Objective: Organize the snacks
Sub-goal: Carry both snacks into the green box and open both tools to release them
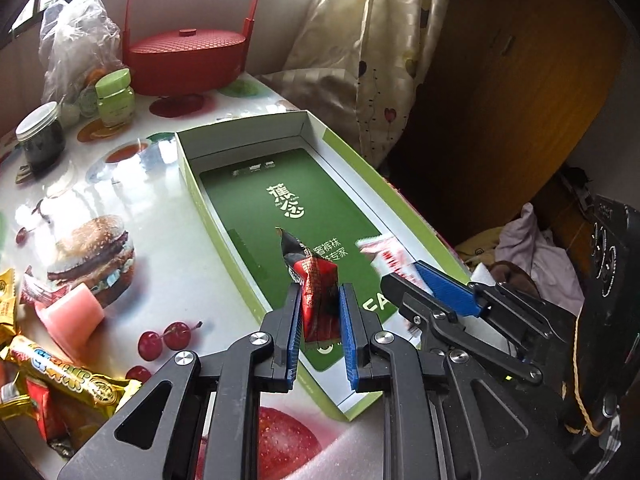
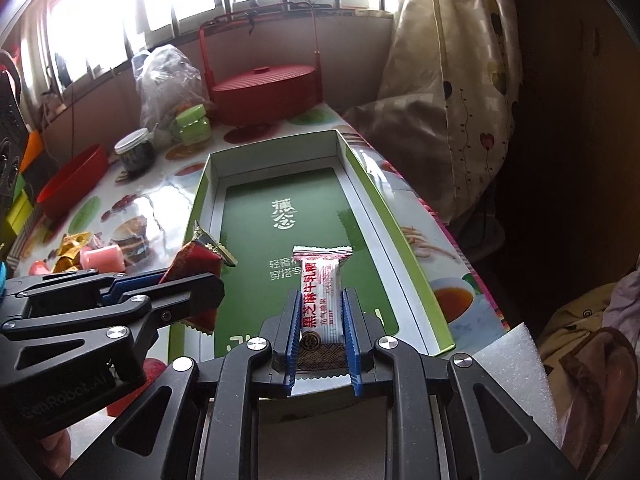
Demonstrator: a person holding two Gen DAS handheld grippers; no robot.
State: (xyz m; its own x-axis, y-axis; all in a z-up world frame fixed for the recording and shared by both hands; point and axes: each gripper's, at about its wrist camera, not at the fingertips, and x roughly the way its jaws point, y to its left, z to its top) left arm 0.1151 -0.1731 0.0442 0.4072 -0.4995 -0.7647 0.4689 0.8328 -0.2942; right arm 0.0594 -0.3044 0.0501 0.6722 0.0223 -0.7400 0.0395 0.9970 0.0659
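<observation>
While both claws hang over the near end of the green box (image 2: 362, 184), the left claw (image 1: 320, 300) pinches a red-black snack (image 1: 316, 280) and the right claw (image 2: 322, 308) a white candy bar (image 2: 322, 280), long axis pointing along the box. Loose snacks (image 1: 60, 380) lie left of the box on the counter (image 1: 180, 264); nothing blocks the drop.
</observation>
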